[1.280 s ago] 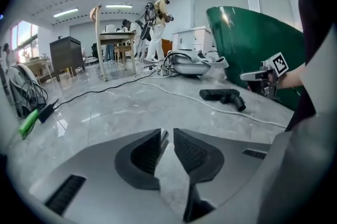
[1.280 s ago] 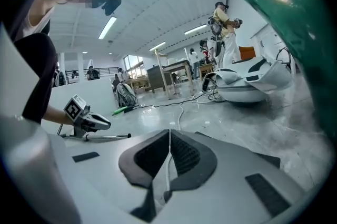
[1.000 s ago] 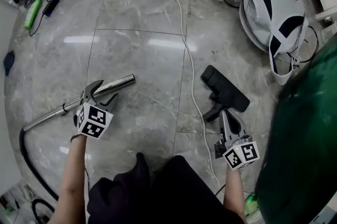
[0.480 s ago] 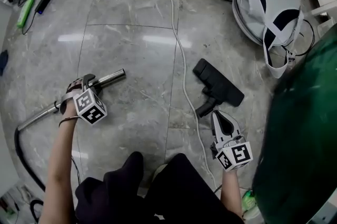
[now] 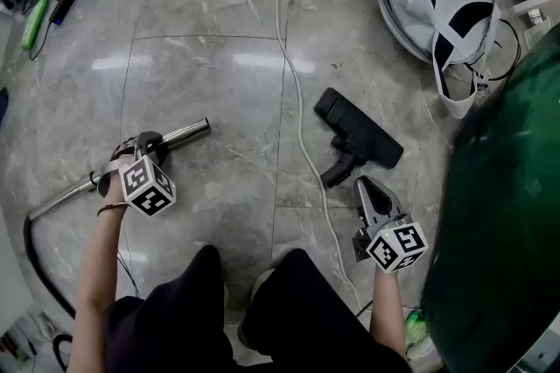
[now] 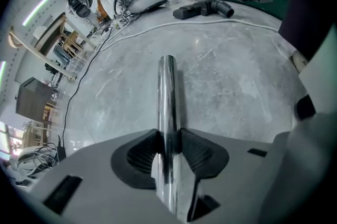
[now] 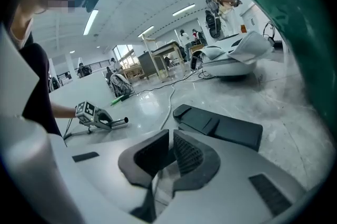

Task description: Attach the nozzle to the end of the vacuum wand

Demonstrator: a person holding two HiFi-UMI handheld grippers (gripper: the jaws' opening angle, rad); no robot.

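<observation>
A chrome vacuum wand (image 5: 185, 133) lies on the grey stone floor, its open end pointing right. My left gripper (image 5: 144, 145) points steeply down over it. In the left gripper view its jaws are closing, and both black pads (image 6: 145, 152) sit against the wand (image 6: 167, 91), which runs out between them. The black floor nozzle (image 5: 363, 137) lies to the right, its neck (image 5: 337, 174) pointing toward me. My right gripper (image 5: 365, 186) is shut and empty, its tips just right of that neck. The right gripper view shows the nozzle (image 7: 221, 125) beyond the closed jaws.
A white power cable (image 5: 293, 91) runs down the floor between wand and nozzle. A white and black vacuum body (image 5: 437, 3) lies at the back right. A black hose (image 5: 35, 266) curves from the wand's near end. A large green mass (image 5: 507, 214) fills the right; the person's legs (image 5: 201, 310) are below.
My left gripper rolled, sank onto the wand and narrowed its jaws around it. My right gripper moved down and in toward the nozzle's neck, still shut.
</observation>
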